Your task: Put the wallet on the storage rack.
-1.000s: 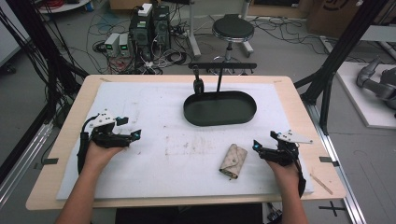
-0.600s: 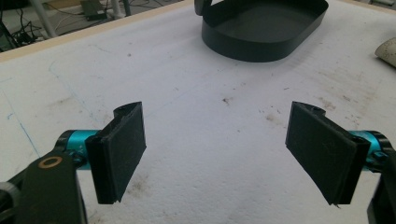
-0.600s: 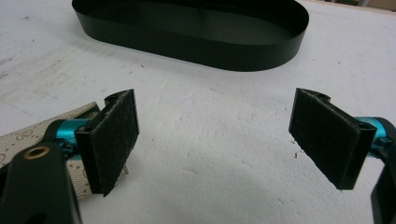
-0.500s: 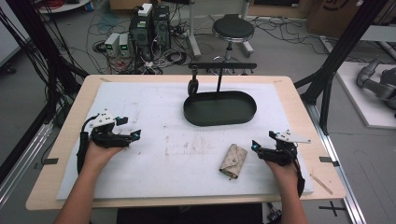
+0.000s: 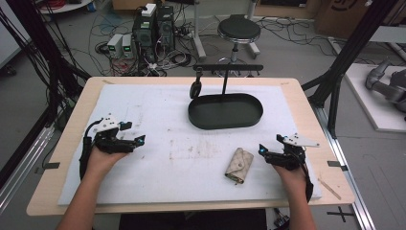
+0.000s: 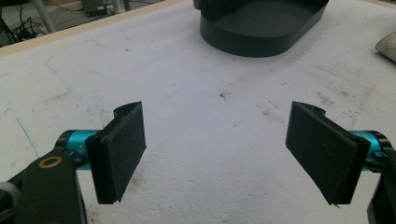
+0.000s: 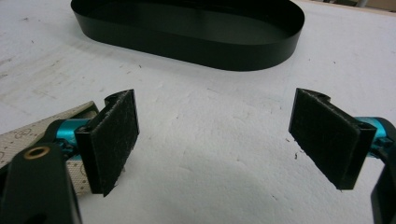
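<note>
— Cables, power boxes and a round stool (image 5: 238, 29) crowd the floor behind the desk (image 5: 306, 103), which carries a white stained mat (image 5: 158, 115). What does the high view give you?

— The left hand-held gripper (image 5: 129, 142) rests on the mat in the person's left hand (image 5: 101, 160), well away from everything else. The right hand-held gripper (image 5: 268, 152) rests in the right hand (image 5: 292, 173); a beige key pouch (image 5: 239, 165) lies flat just beside its tips, toward the mat's middle. Ahead of both, nearer the right one, stands a black oval tray (image 5: 225, 111) with a post and crossbar rising from it; a dark fob (image 5: 195, 88) hangs from the bar's left end.

— And the left gripper view?

— Its jaws stand wide apart with bare mat between them, holding nothing. The tray (image 6: 261, 28) sits ahead and slightly to the right, and a pale edge of the pouch (image 6: 386, 45) peeks in at the far right.

— The right gripper view?

— Again the jaws are spread wide and empty, over bare mat. The pouch (image 7: 28, 135) lies just outside and behind the left jaw, partly hidden by it; I cannot tell whether they touch. The tray (image 7: 187, 32) lies straight ahead.
</note>
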Demonstrator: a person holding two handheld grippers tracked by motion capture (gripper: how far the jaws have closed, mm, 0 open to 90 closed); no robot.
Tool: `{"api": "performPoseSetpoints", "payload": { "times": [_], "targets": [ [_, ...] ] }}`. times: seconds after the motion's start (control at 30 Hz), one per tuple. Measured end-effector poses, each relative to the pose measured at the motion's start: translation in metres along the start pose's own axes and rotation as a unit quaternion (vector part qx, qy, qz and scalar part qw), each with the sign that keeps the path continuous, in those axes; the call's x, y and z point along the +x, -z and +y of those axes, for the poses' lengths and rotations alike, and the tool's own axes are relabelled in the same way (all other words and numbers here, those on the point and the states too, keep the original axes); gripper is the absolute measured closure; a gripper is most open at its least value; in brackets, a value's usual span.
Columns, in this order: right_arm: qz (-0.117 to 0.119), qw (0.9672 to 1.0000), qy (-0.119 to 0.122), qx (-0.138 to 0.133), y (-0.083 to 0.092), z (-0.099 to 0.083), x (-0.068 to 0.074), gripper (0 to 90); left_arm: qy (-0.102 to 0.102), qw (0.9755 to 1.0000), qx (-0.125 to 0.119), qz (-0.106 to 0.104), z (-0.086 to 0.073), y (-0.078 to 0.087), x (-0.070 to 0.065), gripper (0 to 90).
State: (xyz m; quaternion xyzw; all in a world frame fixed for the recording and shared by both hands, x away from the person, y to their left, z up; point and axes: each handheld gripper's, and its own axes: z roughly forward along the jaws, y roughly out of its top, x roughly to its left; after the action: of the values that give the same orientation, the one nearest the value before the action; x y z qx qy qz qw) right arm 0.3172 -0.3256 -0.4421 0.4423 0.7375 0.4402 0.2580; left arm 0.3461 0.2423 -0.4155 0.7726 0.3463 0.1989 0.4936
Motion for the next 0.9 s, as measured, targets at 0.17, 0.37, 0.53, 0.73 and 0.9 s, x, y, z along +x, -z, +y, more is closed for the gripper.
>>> {"api": "performPoseSetpoints", "payload": {
  "times": [0.17, 0.37, 0.53, 0.73, 0.9],
  "targets": [
    [-0.003, 1.0, -0.006, -0.003, 0.001, 0.0, -0.003, 16.4, -0.008, 1.0, 0.003, -0.003, 0.005, -0.005, -0.01, 18.6],
    [-0.005, 1.0, -0.003, 0.0, 0.001, 0.0, -0.003, 16.4, -0.011, 0.9995, 0.012, -0.026, 0.012, -0.019, -0.028, 16.7],
    [-0.004, 1.0, -0.002, -0.002, 0.001, -0.001, -0.004, 16.4, -0.01, 0.9989, 0.019, -0.043, 0.02, -0.034, -0.048, 16.4],
    [-0.003, 1.0, -0.004, 0.0, 0.001, -0.002, -0.004, 16.4, -0.019, 0.9976, 0.021, -0.064, 0.032, -0.053, -0.072, 16.4],
    [-0.007, 0.9999, -0.008, 0.001, 0.006, -0.005, -0.008, 16.4, -0.03, 0.9958, 0.029, -0.081, 0.038, -0.072, -0.091, 16.4]
  ]
}}
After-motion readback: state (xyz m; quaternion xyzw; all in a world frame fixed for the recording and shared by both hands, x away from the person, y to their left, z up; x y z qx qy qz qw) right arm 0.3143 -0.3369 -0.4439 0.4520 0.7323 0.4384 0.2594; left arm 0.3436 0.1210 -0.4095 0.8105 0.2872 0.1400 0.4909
